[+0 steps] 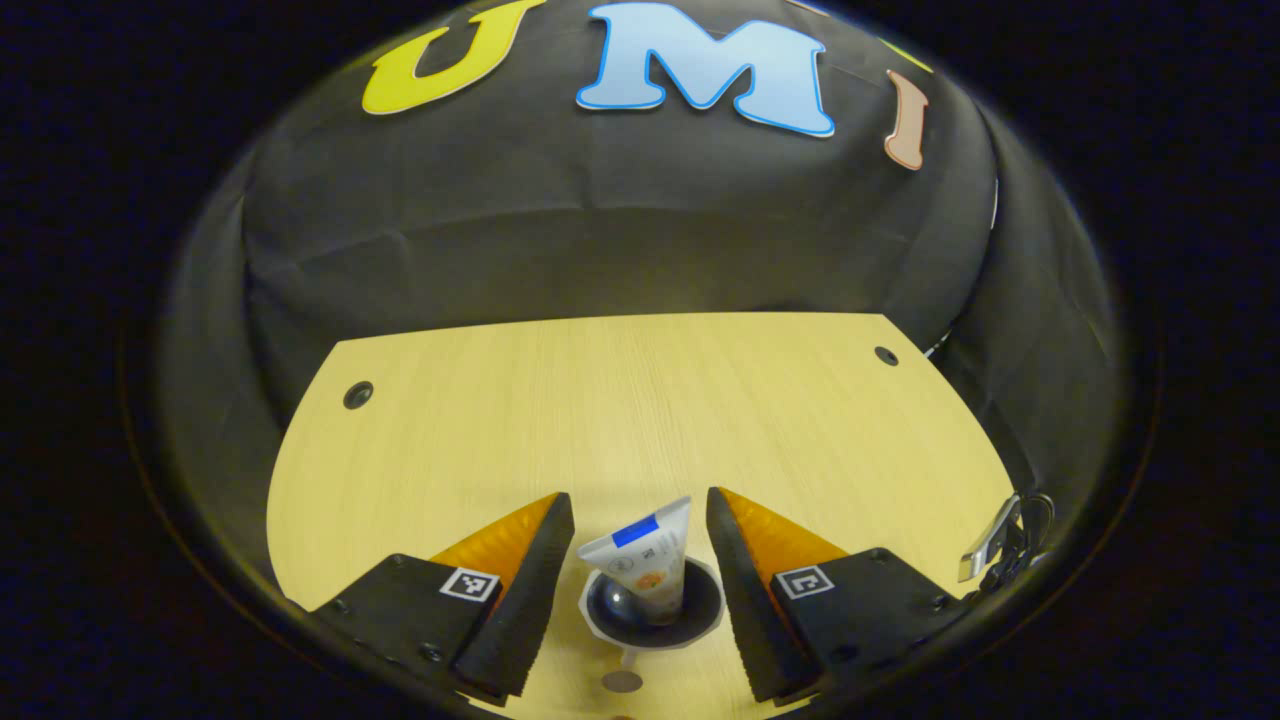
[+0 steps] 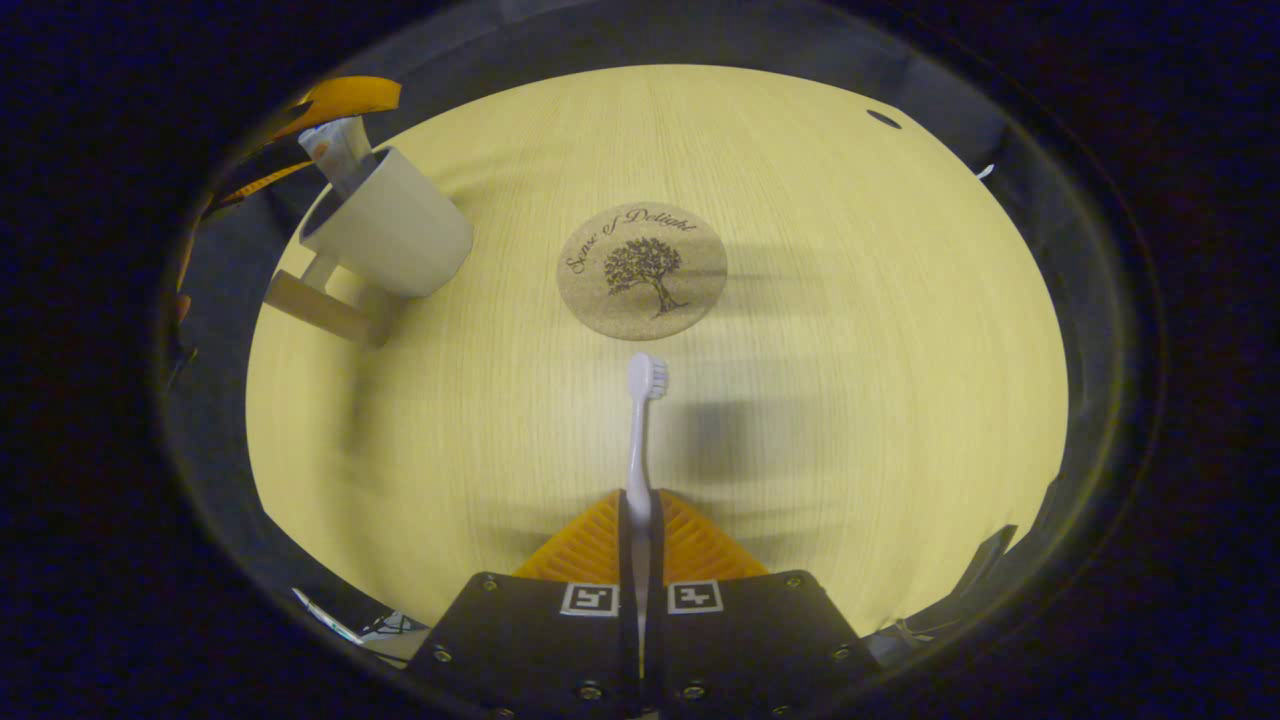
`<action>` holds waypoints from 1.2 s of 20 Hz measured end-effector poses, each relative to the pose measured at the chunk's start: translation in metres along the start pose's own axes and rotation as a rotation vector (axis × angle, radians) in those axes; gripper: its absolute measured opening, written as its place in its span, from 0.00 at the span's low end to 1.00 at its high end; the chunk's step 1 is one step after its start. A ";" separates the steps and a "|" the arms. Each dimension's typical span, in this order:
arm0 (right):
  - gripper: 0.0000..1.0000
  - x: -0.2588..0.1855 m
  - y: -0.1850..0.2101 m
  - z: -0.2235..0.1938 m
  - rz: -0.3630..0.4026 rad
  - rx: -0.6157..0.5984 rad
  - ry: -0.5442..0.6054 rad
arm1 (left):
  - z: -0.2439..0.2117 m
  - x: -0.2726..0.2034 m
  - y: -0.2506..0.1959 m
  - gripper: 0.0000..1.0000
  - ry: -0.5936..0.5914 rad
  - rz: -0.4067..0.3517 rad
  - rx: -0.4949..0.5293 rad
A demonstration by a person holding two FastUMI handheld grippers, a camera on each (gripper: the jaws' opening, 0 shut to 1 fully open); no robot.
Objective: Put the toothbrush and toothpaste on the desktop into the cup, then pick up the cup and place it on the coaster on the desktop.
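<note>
Hovering over the cup (image 1: 655, 608), the left gripper (image 1: 640, 585) is spread wide and empty, the toothpaste (image 1: 645, 560) standing inside; lift straight clear. Right gripper view: right gripper (image 2: 640, 530) clamps the toothbrush (image 2: 640, 430), bristles toward the coaster (image 2: 641, 270); swing to the cup (image 2: 390, 235), drop handle-first.

In the left gripper view, the tube (image 1: 645, 560) stands in the cup (image 1: 654, 608), between the left gripper's (image 1: 640, 560) spread fingers. In the right gripper view, the right gripper (image 2: 640, 520) clamps the brush (image 2: 640, 440); the coaster (image 2: 641, 270) lies just ahead, the cup far left.
</note>
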State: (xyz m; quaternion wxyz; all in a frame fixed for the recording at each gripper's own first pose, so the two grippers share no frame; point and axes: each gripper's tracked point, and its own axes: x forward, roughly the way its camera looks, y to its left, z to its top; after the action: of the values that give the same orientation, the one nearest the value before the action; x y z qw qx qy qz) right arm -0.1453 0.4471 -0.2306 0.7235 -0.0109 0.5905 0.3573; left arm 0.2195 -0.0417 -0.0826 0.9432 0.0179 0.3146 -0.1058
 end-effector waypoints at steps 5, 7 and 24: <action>0.04 -0.002 0.000 0.001 0.016 0.025 -0.014 | 0.007 -0.022 -0.004 0.85 -0.043 -0.017 0.008; 0.03 -0.002 0.000 0.002 0.032 0.074 -0.005 | 0.008 -0.035 -0.002 0.83 -0.058 -0.023 0.002; 0.02 -0.079 0.055 0.159 0.134 0.090 -0.301 | -0.050 -0.122 0.095 0.85 -0.047 0.110 -0.121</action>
State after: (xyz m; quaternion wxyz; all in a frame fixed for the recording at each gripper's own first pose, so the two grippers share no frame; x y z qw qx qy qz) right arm -0.0434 0.5174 -0.0919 0.7780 0.1146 0.4903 0.3757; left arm 0.1152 0.0794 -0.0526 0.9540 -0.0241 0.2969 -0.0350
